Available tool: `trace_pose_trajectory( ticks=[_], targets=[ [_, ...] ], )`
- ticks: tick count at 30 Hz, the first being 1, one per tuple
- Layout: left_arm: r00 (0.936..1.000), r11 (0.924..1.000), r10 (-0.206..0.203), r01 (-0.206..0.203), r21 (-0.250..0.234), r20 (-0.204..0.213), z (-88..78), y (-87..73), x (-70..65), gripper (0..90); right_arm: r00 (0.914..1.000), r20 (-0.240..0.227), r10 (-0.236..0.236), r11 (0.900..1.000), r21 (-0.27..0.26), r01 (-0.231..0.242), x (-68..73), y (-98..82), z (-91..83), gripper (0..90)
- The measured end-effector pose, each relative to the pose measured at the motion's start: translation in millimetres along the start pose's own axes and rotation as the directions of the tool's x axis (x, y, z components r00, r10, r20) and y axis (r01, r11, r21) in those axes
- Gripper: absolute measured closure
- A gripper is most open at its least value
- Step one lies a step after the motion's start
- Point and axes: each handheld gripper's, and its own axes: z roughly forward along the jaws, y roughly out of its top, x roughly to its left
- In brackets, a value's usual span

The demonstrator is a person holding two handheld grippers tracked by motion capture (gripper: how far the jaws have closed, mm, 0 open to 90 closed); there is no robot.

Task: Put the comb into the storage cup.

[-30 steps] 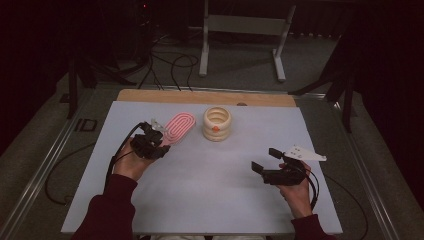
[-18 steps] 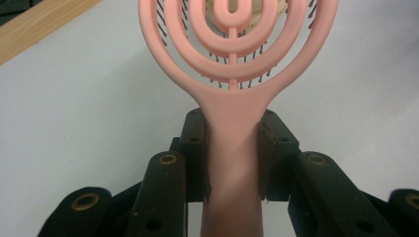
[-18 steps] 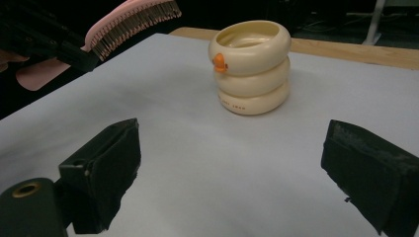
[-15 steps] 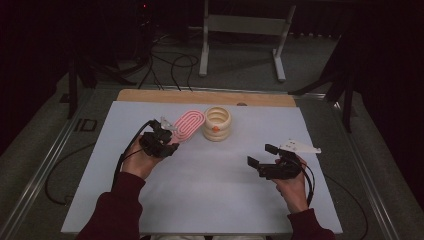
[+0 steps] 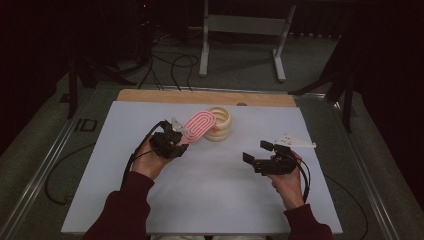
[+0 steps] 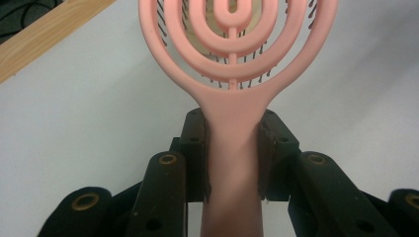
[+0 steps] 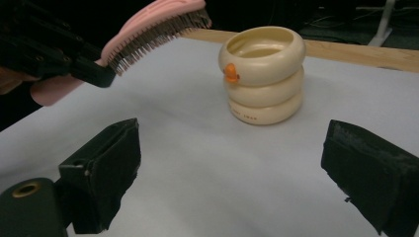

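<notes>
item 1: pink hairbrush [image 5: 199, 125], oval head with looped open ribs, dark bristles facing down; lifted clear of the counter [image 5: 210, 200], head reaching toward 1 o'clock from the hand and hanging over the near left edge of item 2; whether it touches that edge cannot be told

item 2: cream holder [image 5: 220, 123], three stacked rings, open top, small orange knob on its side; upright on the counter at about 12 o'clock from centre, near the wooden strip [image 5: 205, 97] along the far edge

item 3: left gripper [image 6: 232, 158], at 10 o'clock from centre, clenched on the hairbrush handle, both pads pressed against its sides just below the head

item 4: right gripper [image 5: 257, 152], at 3 o'clock from centre, jaws spread wide with nothing between them, aimed toward the holder, well apart from it

item 5: counter, pale sheet cover, bearing the holder; dark sleeves and both hands enter from 6 o'clock
</notes>
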Motion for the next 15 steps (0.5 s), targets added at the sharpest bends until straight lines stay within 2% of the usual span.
trace_pose_trajectory(
  ticks=[15],
  targets=[
    [0.9987, 0.9988, 0.047, -0.047, -0.015, 0.021, 10.0, 12.7, -20.0, 69.5, 0.9987, -0.032, 0.039, 0.999, -0.015, -0.040, 3.3, 10.6, 11.1, 8.4]
  ],
)
